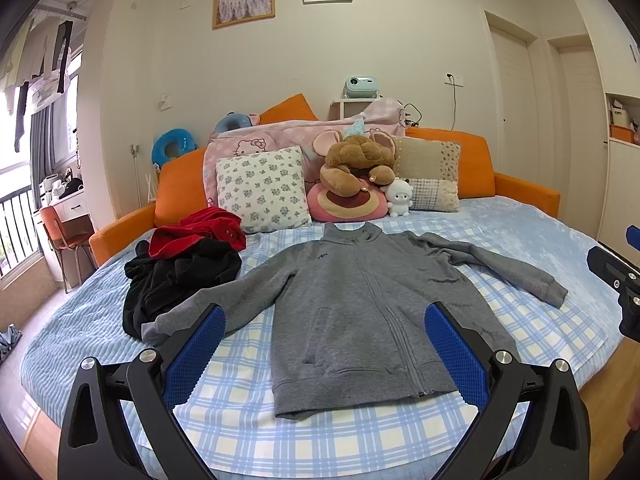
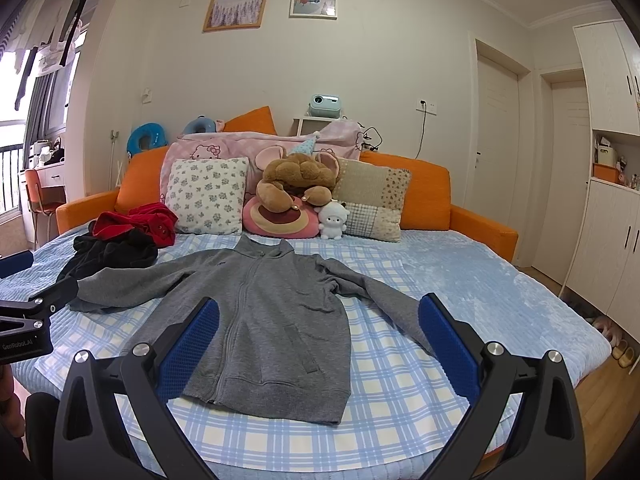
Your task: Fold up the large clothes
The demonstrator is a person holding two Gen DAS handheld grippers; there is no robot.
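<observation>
A grey zip-up sweatshirt (image 1: 352, 312) lies flat, front up, on the blue checked sheet, sleeves spread to both sides; it also shows in the right wrist view (image 2: 264, 320). My left gripper (image 1: 325, 316) is open and empty, held above the sweatshirt's lower half near the bed's front edge. My right gripper (image 2: 319, 308) is open and empty, held above the sweatshirt's right hem and right sleeve. Each gripper shows at the edge of the other's view: the right one (image 1: 624, 284) and the left one (image 2: 36, 312).
A pile of black (image 1: 176, 280) and red clothes (image 1: 200, 232) lies at the bed's back left, touching the left sleeve. Pillows (image 1: 260, 188) and plush toys (image 1: 356, 168) line the orange headboard. Cupboards (image 2: 612, 216) stand at the right, wooden floor below.
</observation>
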